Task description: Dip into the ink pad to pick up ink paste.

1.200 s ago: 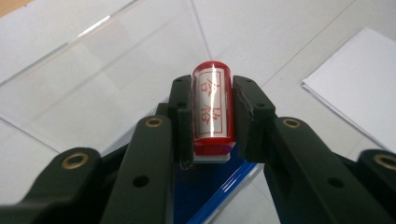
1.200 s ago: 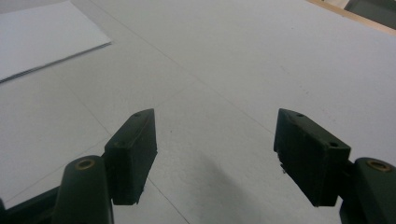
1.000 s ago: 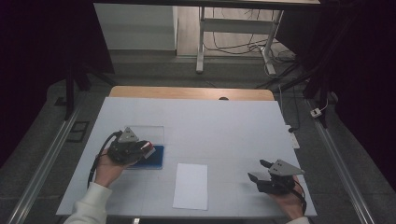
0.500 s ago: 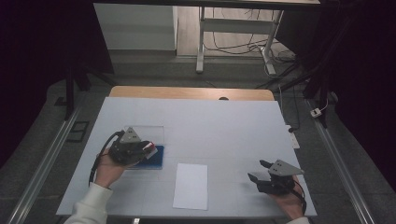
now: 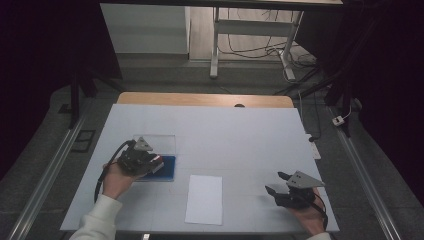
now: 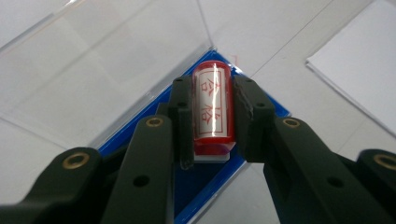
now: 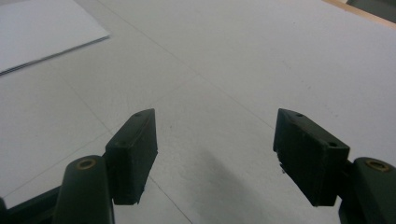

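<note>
Red stamp (image 6: 213,109) is clamped between the left gripper (image 5: 159,165) pads, over the blue ink pad (image 6: 205,184) at centre frame. Hardly anything has shifted since earlier; inking seems underway. Right gripper (image 5: 275,183) rests apart, lower right, beside the paper sheet (image 5: 204,198).

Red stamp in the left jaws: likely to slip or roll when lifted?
The red stamp looks glossy and rounded, so it may slip or roll if released. The left gripper clamps its long sides squarely, which probably holds. It looks rigid and light.
</note>
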The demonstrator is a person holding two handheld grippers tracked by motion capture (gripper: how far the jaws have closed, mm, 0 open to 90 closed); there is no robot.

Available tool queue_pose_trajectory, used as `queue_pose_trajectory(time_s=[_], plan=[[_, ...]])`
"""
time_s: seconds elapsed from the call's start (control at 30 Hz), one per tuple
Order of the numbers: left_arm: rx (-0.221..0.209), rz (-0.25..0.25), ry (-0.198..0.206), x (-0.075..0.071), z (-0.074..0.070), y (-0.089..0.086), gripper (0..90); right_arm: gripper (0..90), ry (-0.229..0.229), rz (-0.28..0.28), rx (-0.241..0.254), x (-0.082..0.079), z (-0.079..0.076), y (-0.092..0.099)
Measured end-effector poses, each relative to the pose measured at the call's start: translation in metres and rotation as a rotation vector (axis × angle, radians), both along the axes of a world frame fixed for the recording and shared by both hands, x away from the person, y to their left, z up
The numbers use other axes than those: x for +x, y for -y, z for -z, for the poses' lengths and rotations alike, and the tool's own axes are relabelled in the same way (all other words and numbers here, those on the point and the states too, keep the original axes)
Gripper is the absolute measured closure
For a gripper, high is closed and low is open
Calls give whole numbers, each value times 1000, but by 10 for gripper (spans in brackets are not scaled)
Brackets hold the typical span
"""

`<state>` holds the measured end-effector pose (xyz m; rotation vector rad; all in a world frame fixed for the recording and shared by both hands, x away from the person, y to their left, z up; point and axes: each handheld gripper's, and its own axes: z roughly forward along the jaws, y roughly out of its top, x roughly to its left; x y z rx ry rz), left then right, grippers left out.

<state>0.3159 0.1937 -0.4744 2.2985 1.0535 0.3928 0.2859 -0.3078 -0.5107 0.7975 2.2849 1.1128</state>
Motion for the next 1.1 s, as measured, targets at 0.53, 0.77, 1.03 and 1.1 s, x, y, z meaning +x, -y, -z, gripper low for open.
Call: queue_pose_trajectory(time_s=[0.53, 0.77, 1.03, 1.1], plan=[[27, -22, -1, 4, 12, -2, 711, 299, -1, 2, -6, 0, 1, 0], [32, -23, -12, 4, 12, -2, 711, 299, -3, 2, -9, 0, 0, 0], [45, -22, -38, 7, 11, -1, 713, 299, -1, 6, -12, 0, 0, 0], [51, -22, -53, 9, 11, -1, 714, 299, -2, 2, -9, 0, 1, 0]])
